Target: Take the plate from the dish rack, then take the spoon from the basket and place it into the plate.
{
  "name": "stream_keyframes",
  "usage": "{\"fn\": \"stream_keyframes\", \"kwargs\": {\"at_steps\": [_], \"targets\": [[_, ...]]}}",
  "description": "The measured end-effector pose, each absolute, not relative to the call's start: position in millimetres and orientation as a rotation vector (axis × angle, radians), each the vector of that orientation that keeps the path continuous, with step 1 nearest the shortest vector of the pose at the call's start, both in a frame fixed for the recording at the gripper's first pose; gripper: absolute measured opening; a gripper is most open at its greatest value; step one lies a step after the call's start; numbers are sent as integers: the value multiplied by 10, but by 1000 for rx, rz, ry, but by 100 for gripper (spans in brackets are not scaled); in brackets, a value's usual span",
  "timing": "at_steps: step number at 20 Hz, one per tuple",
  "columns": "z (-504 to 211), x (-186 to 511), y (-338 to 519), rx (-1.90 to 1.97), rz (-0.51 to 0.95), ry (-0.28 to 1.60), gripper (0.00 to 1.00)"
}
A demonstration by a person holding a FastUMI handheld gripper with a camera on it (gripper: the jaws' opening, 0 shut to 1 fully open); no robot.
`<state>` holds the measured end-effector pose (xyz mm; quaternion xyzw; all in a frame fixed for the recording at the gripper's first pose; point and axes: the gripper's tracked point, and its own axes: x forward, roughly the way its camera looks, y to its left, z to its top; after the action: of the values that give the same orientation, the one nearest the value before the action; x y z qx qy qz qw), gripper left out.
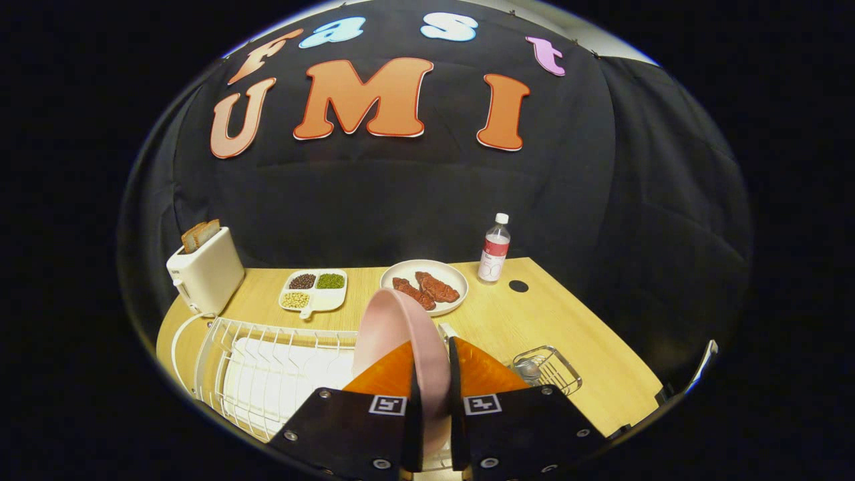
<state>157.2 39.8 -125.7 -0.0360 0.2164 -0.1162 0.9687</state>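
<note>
A pink plate [401,327] stands on edge between my fingers, and my gripper [431,374] is shut on its rim. The plate is held above the white wire dish rack [267,367], which sits just left of the fingers. Right of the fingers stands a small wire basket [549,369] with the bowl of a metal spoon [528,367] showing inside it. The lower part of the plate is hidden behind the fingers.
Beyond the plate lie a white plate with pieces of meat [425,286], a divided tray of beans [314,290] and a water bottle [494,250]. A white toaster [206,270] with bread stands at the table's far left. The wooden table [588,334] ends close on the right.
</note>
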Motion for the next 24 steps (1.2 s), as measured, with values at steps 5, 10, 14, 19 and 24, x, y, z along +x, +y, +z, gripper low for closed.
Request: {"fn": "stream_keyframes", "kwargs": {"at_steps": [5,10,14,19,24], "targets": [[-1056,1614,465,-197,-256,384,16],[-642,1682,598,-199,-219,301,16],[-522,1491,624,-128,-182,295,16],[-558,1022,654,-27,-113,328,16],[-693,463,631,41,-70,352,16]]}}
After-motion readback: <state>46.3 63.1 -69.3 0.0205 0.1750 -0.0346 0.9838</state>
